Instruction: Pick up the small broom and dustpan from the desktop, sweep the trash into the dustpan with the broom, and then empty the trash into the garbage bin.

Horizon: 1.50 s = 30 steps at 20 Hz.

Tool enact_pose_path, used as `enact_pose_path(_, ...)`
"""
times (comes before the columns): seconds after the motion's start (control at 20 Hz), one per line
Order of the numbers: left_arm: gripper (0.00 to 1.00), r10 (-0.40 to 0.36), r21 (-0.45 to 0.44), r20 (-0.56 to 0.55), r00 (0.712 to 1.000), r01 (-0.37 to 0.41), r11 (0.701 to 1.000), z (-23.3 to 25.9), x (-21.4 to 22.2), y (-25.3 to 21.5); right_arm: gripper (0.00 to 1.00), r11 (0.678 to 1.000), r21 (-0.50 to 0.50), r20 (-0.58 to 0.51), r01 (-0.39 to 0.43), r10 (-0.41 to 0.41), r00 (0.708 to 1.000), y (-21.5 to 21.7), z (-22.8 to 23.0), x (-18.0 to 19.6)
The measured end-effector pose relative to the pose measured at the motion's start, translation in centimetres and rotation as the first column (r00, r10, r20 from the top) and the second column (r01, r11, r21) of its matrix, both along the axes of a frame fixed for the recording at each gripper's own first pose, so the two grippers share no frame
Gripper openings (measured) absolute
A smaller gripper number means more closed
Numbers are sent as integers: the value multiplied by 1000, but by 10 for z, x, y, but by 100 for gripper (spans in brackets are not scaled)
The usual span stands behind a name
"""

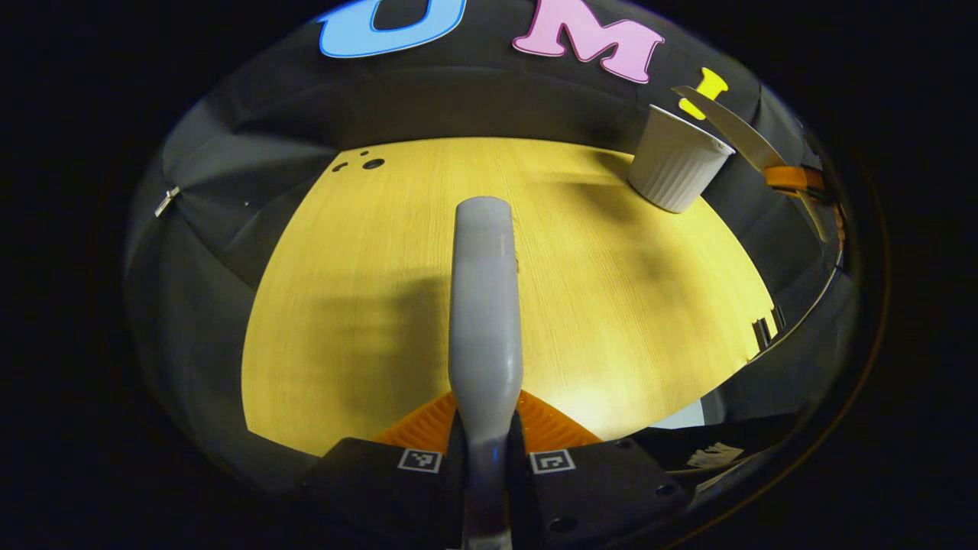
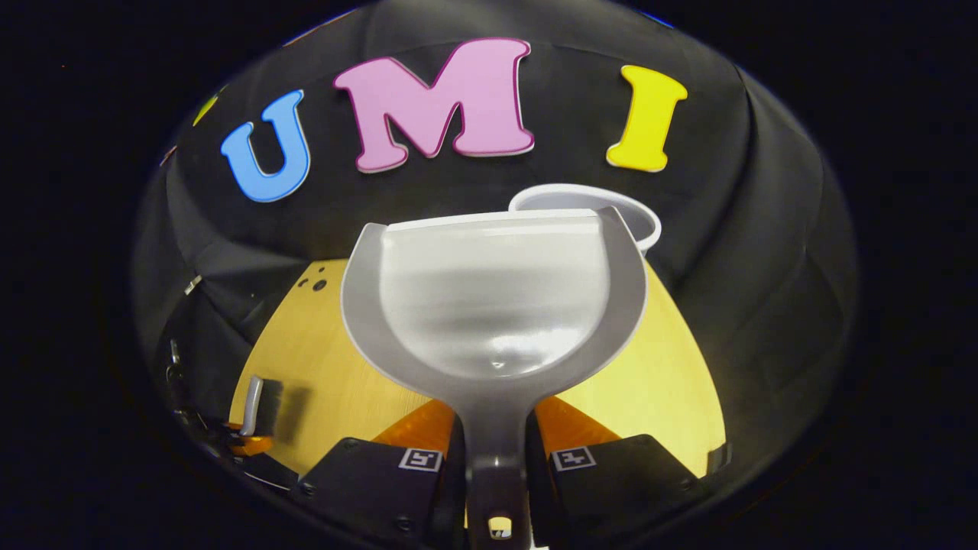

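Right gripper view: the right tongs (image 2: 495,451) clamp the grey plastic dustpan (image 2: 493,298), lifted beside the white ribbed bin (image 2: 638,221) at the yellow wooden surface's (image 2: 657,382) far edge. Tip its lip squarely over the rim. The left tongs (image 1: 486,451) grip the grey broom handle (image 1: 484,298).

Grey dustpan (image 2: 493,305), white ribbed bin (image 1: 676,164), yellow woodgrain desktop (image 1: 367,305).

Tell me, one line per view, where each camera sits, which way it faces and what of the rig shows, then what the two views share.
Left gripper view: rides the left gripper, facing across the desktop along the held broom; its fingers show at bottom.
Right gripper view: rides the right gripper, facing the booth wall, the held dustpan ahead; its fingers show at bottom.
Shared: desktop, garbage bin, dustpan and left gripper.
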<state>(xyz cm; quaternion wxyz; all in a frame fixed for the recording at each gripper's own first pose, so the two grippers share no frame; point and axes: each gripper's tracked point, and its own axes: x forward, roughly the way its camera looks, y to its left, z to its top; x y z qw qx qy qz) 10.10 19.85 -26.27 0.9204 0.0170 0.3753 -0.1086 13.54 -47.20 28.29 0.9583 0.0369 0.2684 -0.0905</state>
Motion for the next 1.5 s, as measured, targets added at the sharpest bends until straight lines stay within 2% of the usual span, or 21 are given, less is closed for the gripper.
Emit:
enact_pose_path(0.3,28,-2,8,-55,998,3,1000,-33,28,0,37,994,113,-199,-9,32,980,5,3,-7)
enact_pose_path(0.45,28,-4,33,-97,995,7,999,-43,37,-1,37,993,120,-278,-15,48,959,4,11,-8)
enact_pose_path(0.5,31,-3,46,-107,994,8,999,-47,39,0,37,993,116,-299,-22,56,953,6,16,-8)
enact_pose_path(0.55,28,-3,62,-112,994,10,998,-48,41,0,37,993,112,-315,-29,63,947,4,21,-7)
enact_pose_path(0.7,28,-12,89,-109,994,22,996,-50,46,3,37,995,95,-347,-41,72,935,6,20,-8)
enact_pose_path(0.75,31,-16,96,-120,993,28,995,-51,45,3,37,995,90,-356,-44,74,932,4,19,-9)
enact_pose_path(0.9,25,-33,137,-141,990,52,989,-51,49,4,37,997,61,-385,-43,63,921,4,17,-11)
enact_pose_path(1.0,31,-51,165,-153,987,76,983,-55,50,4,37,999,25,-403,-38,45,914,2,17,-11)
enact_pose_path(1.05,29,-53,187,-152,987,81,979,-55,51,5,37,999,27,-407,-38,46,912,3,17,-11)
enact_pose_path(1.1,32,-55,208,-150,987,86,974,-57,53,4,37,999,31,-403,-35,45,914,4,15,-10)
enact_pose_path(1.15,29,-56,226,-149,987,89,970,-57,51,3,39,999,33,-400,-37,47,915,4,15,-10)
enact_pose_path(1.2,32,-56,233,-148,987,90,968,-58,50,3,32,999,23,-403,-42,48,914,4,15,-12)
enact_pose_path(1.25,31,-61,233,-145,988,94,968,-56,49,2,41,999,6,-401,-54,52,915,2,16,-11)
enact_pose_path(1.3,33,-65,236,-133,989,96,967,-53,51,2,43,998,0,-398,-62,57,916,3,16,-11)
enact_pose_path(1.4,45,-79,230,-101,992,101,968,-45,50,0,61,997,24,-369,-73,77,926,10,22,-10)
enact_pose_path(1.5,70,-99,190,-63,993,109,976,-31,41,-9,93,996,41,-327,-75,84,941,16,37,-12)
